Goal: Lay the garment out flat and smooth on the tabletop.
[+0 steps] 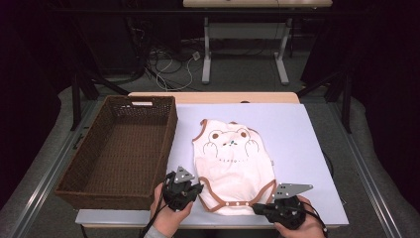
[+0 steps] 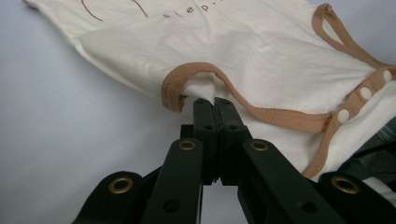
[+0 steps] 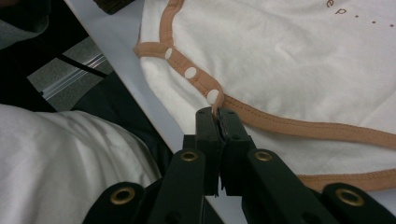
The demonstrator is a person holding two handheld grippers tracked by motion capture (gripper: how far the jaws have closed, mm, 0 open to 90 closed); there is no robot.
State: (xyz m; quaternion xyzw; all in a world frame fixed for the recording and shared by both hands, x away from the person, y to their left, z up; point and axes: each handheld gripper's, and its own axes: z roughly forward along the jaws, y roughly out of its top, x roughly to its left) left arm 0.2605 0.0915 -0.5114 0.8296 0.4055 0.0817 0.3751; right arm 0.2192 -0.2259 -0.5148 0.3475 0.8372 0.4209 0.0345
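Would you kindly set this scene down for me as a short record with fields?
garment: cream baby bodysuit with tan trim and a bear print, lying flat, neck end away from the person
surface: pale lilac tabletop
container: dark brown woven rectangular basket, left of the bodysuit, nothing inside
left gripper: shut on the trim at a leg opening
right gripper: shut on the trim beside the white snap buttons
hands: one on each gripper at the near table edge
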